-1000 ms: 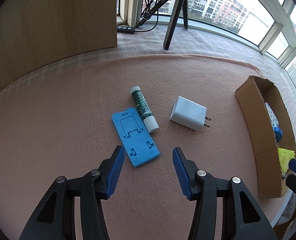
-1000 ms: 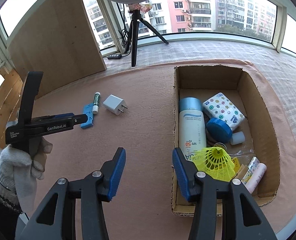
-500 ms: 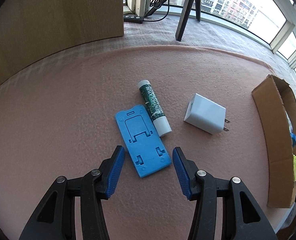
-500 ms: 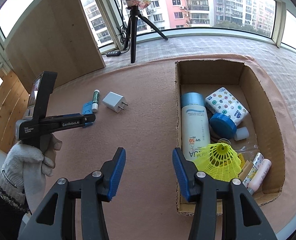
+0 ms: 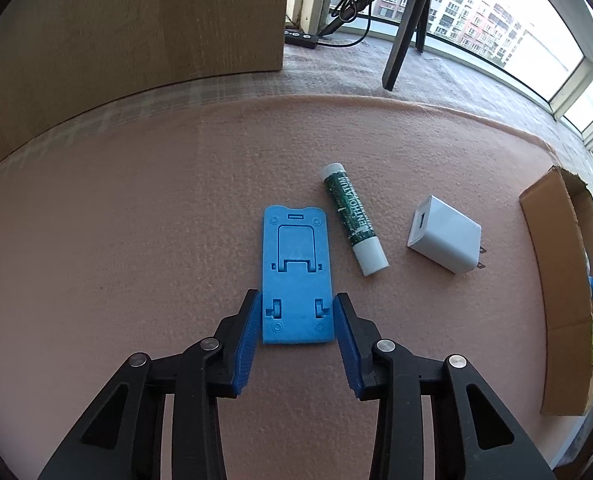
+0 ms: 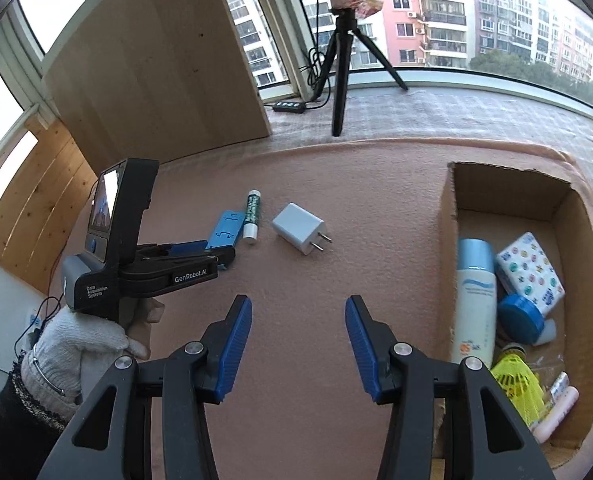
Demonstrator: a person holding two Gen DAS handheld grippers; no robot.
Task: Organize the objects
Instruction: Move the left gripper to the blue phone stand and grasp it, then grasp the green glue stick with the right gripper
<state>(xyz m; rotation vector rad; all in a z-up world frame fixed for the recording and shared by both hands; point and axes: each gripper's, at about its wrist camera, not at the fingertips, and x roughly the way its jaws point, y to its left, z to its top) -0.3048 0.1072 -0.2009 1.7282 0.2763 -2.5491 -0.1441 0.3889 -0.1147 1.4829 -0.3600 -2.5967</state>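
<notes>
In the left wrist view, the left gripper (image 5: pixel 298 316) sits at lower centre with its jaws apart, one finger on each long side of the blue stand (image 5: pixel 296 276), which lies flat on the pink mat (image 5: pixel 116 220). The pads look to be at or just beside the stand's near edges; whether they already touch it cannot be told. Right of the stand lies the balm stick (image 5: pixel 354 220), near it but apart, and further right the white charger (image 5: pixel 444 240). The cardboard box (image 5: pixel 556 280) fills the right edge of the frame.

In the right wrist view, the left gripper (image 6: pixel 220 254) shows at centre left, reaching onto the stand (image 6: pixel 226 234), with the stick (image 6: pixel 252 218) and charger (image 6: pixel 302 228) to its right. The right gripper (image 6: pixel 298 340) hangs at lower centre, jaws wide apart and holding nothing, above bare mat. The box (image 6: pixel 448 240) at right already holds a bottle (image 6: pixel 474 300), a patterned pack (image 6: pixel 530 272), a blue jar (image 6: pixel 522 318) and a yellow shuttlecock (image 6: pixel 516 384).

The step in hand appears to be the pick-up of the stand, with three items left to box. Next, the left jaws need to close squarely on the stand's thin edges, low against the mat, since a flat plate may slip or tip. Then lift and carry it right, clear of the stick.
</notes>
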